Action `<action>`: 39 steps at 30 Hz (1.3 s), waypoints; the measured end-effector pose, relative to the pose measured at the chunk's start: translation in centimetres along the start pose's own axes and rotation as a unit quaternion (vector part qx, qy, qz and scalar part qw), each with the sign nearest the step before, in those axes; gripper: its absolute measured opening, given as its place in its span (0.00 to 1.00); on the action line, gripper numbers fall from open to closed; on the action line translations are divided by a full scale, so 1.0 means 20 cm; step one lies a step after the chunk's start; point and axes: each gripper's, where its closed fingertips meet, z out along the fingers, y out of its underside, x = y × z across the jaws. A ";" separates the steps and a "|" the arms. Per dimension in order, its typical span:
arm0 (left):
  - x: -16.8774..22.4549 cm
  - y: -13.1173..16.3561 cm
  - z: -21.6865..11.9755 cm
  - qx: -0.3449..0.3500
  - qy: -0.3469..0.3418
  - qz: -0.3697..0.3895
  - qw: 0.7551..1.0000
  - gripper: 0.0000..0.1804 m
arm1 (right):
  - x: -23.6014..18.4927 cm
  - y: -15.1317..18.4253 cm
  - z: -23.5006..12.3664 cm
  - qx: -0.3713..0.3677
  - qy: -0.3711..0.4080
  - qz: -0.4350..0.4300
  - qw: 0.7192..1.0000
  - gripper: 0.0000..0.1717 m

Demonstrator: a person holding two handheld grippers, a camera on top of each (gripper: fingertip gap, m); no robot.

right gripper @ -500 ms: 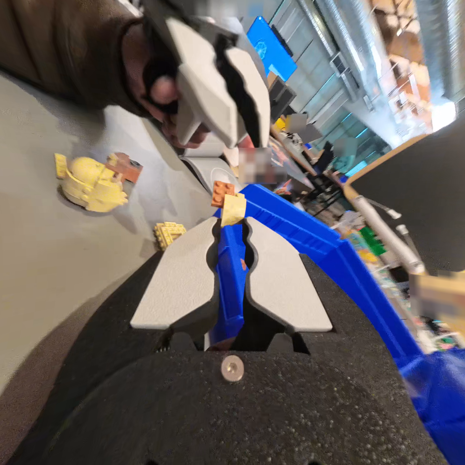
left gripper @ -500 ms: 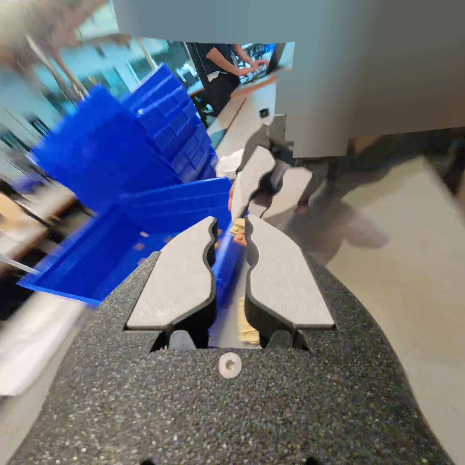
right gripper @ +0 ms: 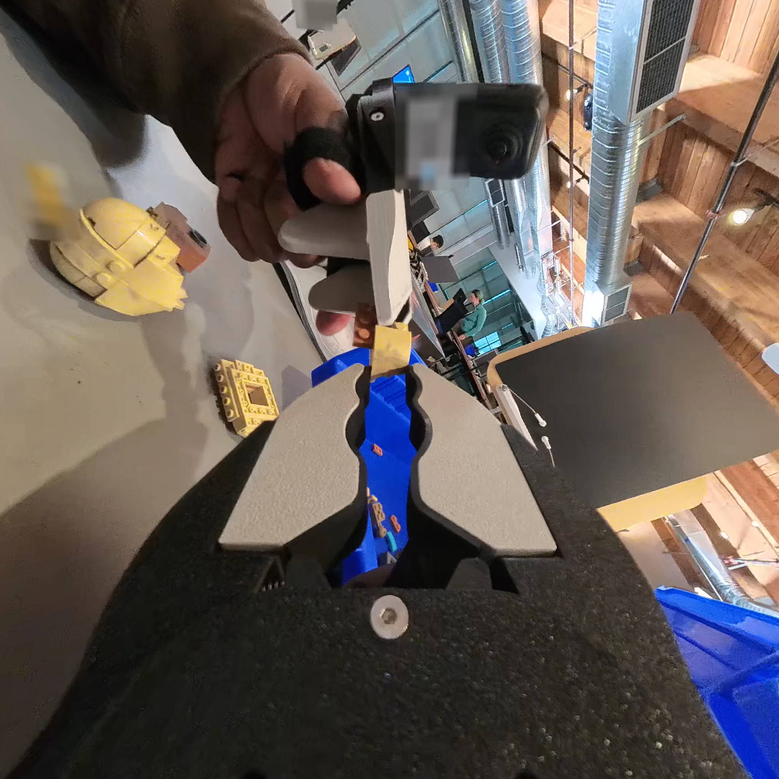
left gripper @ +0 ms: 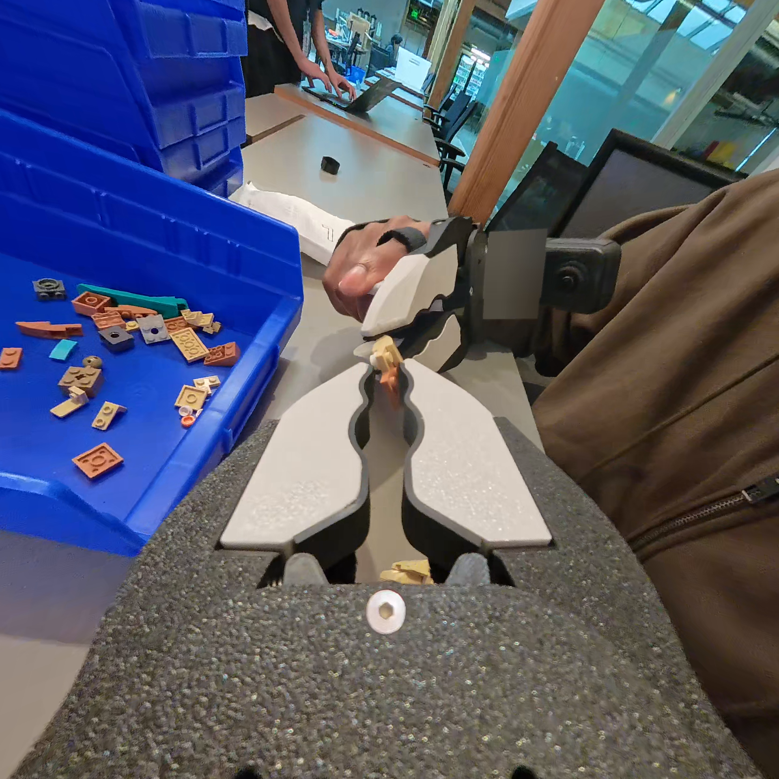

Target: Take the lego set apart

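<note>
A small tan piece (right gripper: 390, 350) with a rounded top and a stud on it meets a flat orange-brown plate (right gripper: 363, 331) with round studs. The two touch in the air above the grey desk (left gripper: 371, 177), just off the near corner of a blue bin (left gripper: 253, 253).

The right gripper (right gripper: 387, 371) pinches the tan piece, with both grey fingertips pressed on its sides. The left gripper (left gripper: 385, 371) has its fingers narrowly parted about the orange-brown plate. The plate lies against one finger and a dark slit shows on its other side, so whether it is truly squeezed cannot be told.

A hand (left gripper: 362, 269) with a black strap over one finger holds the right gripper, and a brown sleeve (left gripper: 674, 379) follows behind it.

The bin holds loose bricks (left gripper: 189, 343) in tan, brown, grey and teal. More blue bins (left gripper: 168, 84) are stacked behind it, and a white sheet (left gripper: 295, 210) with a dark printed mark lies beside them.

Farther along the desk are a pale yellow domed model (right gripper: 118, 257) and a square tan frame (right gripper: 246, 398).
</note>
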 end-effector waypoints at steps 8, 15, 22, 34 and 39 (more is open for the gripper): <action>-0.01 0.02 0.01 -0.027 -0.047 0.081 0.995 0.03 | 0.00 0.03 0.01 -0.049 0.024 -0.105 0.993 0.13; -0.03 0.02 0.01 -0.021 -0.061 0.062 0.996 0.03 | 0.02 0.04 0.02 -0.075 0.055 -0.182 0.979 0.10; -0.03 0.08 0.02 -0.091 -0.112 0.202 0.969 0.03 | -0.03 0.05 0.01 -0.080 -0.005 -0.147 0.986 0.09; -0.12 0.12 0.00 -0.155 -0.191 0.335 0.910 0.03 | -0.10 0.09 0.01 -0.084 -0.080 -0.025 0.993 0.09; -0.14 0.12 -0.02 -0.152 -0.193 0.314 0.917 0.03 | -0.07 0.15 0.01 -0.105 -0.072 0.004 0.992 0.09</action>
